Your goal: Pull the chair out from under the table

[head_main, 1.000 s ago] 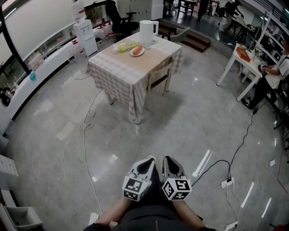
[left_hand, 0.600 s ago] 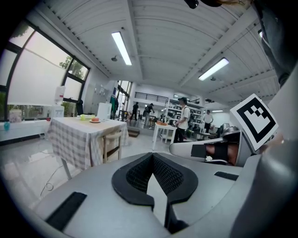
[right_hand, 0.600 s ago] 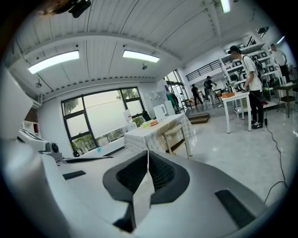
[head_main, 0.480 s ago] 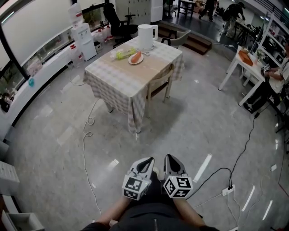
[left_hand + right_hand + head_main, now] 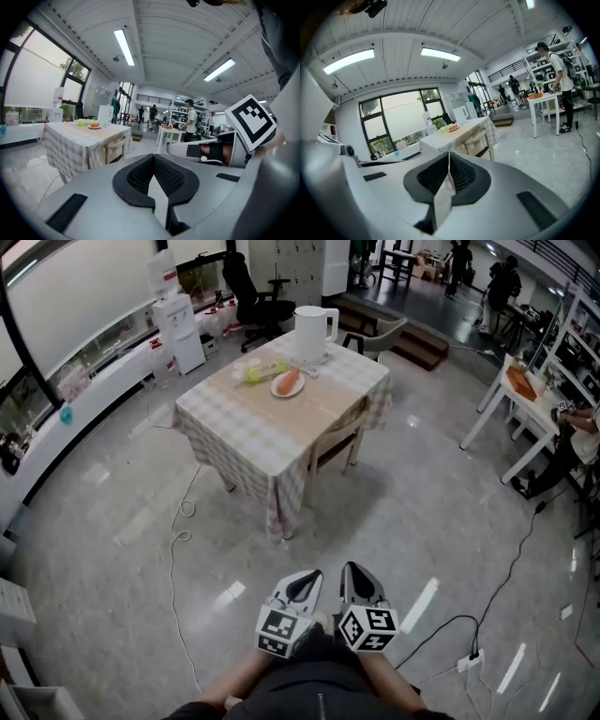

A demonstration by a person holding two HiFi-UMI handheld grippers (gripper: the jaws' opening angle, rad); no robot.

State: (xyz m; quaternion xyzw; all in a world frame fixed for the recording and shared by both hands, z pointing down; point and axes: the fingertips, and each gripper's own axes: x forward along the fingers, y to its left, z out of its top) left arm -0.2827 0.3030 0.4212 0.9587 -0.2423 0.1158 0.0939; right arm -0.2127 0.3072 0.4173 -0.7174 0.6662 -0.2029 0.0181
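The chair (image 5: 336, 439) sits tucked under the bench's (image 5: 246, 424) right edge, well apart from the left gripper (image 5: 307, 577) and right gripper (image 5: 353, 574), which hang side by side near the body, fingers pressed together on nothing, likely because the chair is not yet within reach.

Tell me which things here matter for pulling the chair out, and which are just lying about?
Job: wooden chair, checked table, left gripper, right gripper.
Lying about: kettle, plate of food, water dispenser, office chair.
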